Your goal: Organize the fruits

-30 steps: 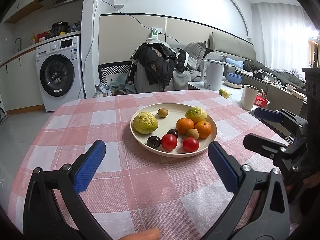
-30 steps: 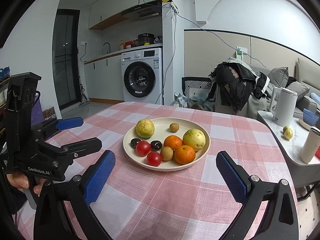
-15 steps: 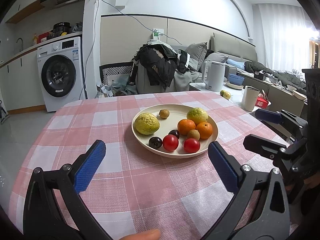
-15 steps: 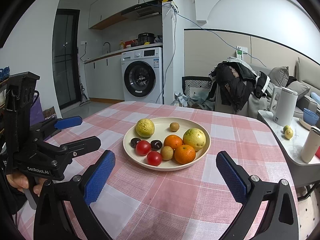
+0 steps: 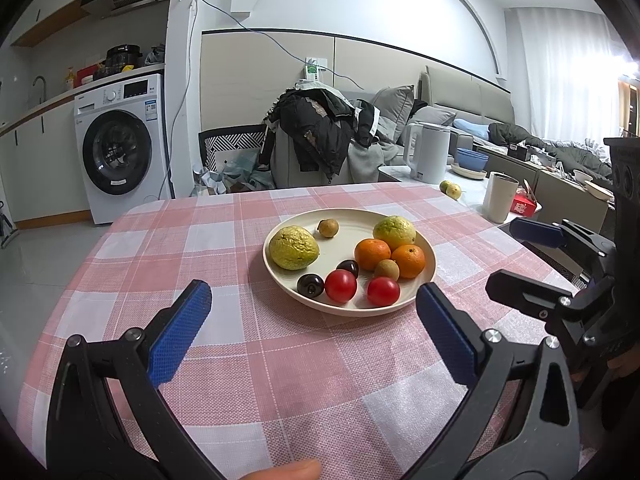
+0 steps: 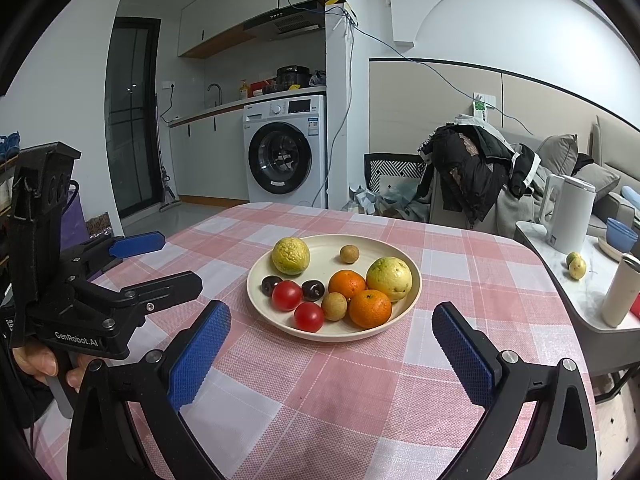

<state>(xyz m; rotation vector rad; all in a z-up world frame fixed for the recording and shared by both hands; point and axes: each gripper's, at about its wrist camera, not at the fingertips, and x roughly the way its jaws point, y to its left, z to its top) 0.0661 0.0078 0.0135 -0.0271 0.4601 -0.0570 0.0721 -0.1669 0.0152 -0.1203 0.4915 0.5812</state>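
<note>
A cream plate (image 5: 424, 240) (image 6: 412, 304) sits on the pink checked tablecloth. It holds two green guavas (image 5: 293, 247) (image 6: 389, 273), two oranges (image 5: 372, 254) (image 6: 370, 308), two red tomatoes (image 5: 341, 285) (image 6: 287, 295), two dark plums (image 5: 310, 285) (image 6: 313, 290) and two small brown longans (image 5: 328, 227) (image 6: 334, 306). My left gripper (image 5: 312, 336) is open and empty, a short way in front of the plate. My right gripper (image 6: 332, 350) is open and empty, also just in front of the plate. Each gripper shows in the other's view: the right gripper (image 5: 536, 264), the left gripper (image 6: 152, 264).
A side table at the right holds a white kettle (image 5: 428, 152), a cup (image 5: 498, 196), blue bowls (image 5: 472, 157) and small fruits (image 5: 450, 189). A chair piled with dark clothes (image 5: 316, 132) stands behind the table. A washing machine (image 5: 120, 148) is at the back left.
Both grippers have eased slightly back and up from the plate; the plate sits a little lower in the left wrist view. Both stay open.
</note>
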